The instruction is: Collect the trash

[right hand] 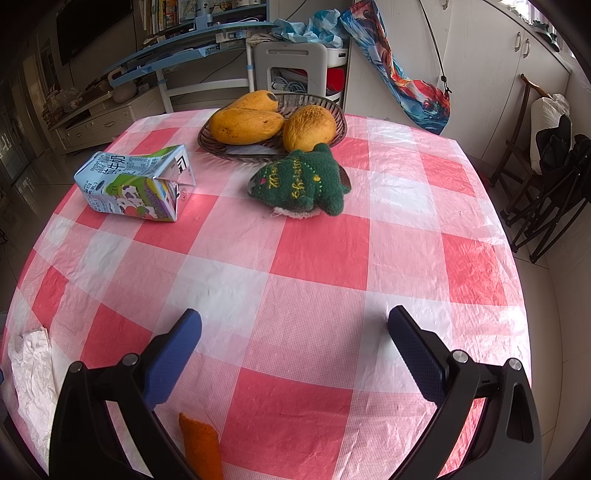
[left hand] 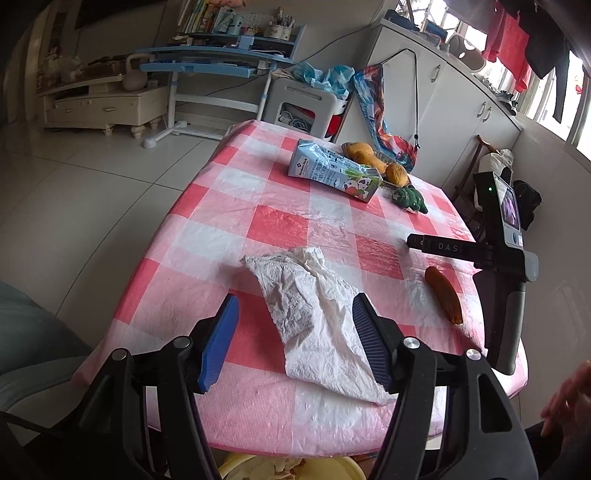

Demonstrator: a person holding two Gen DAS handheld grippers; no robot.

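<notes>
Crumpled tissue [left hand: 314,317] on checked tablecloth [left hand: 280,221], tiled floor [left hand: 92,177]

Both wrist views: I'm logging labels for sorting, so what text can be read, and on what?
"DAS": on the black bar of the right gripper.
"Member's Mark": on the milk carton; its Chinese characters and fine print are too small to read.
"Merry Christmas", roughly: yellow stitching on the green plush toy, partly unclear.
Book spines on the shelf: blurred.
</notes>
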